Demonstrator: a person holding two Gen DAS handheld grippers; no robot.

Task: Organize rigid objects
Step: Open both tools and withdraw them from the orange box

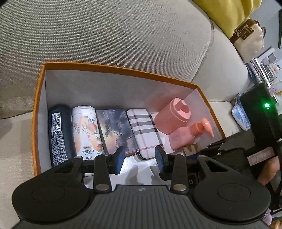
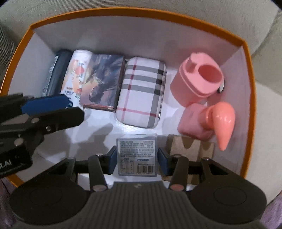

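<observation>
An orange-rimmed box (image 1: 112,67) (image 2: 141,12) holds a row of items: a dark bottle (image 1: 58,133) (image 2: 56,70), a white peach-print can (image 1: 87,130) (image 2: 77,72), a horse-picture box (image 1: 117,128) (image 2: 103,79), a plaid case (image 1: 144,130) (image 2: 142,89), a pink cup (image 1: 173,116) (image 2: 199,79) and a pink pump bottle (image 1: 190,133) (image 2: 208,119). My left gripper (image 1: 140,158) (image 2: 47,107) is open and empty above the box's near side. My right gripper (image 2: 136,158) is shut on a small labelled packet (image 2: 137,155) inside the box.
The box sits on a beige sofa (image 1: 105,35). A brown cardboard piece (image 2: 192,146) lies in the box's near right corner. A yellow cushion (image 1: 232,12) and a cream bag (image 1: 250,38) are at the far right.
</observation>
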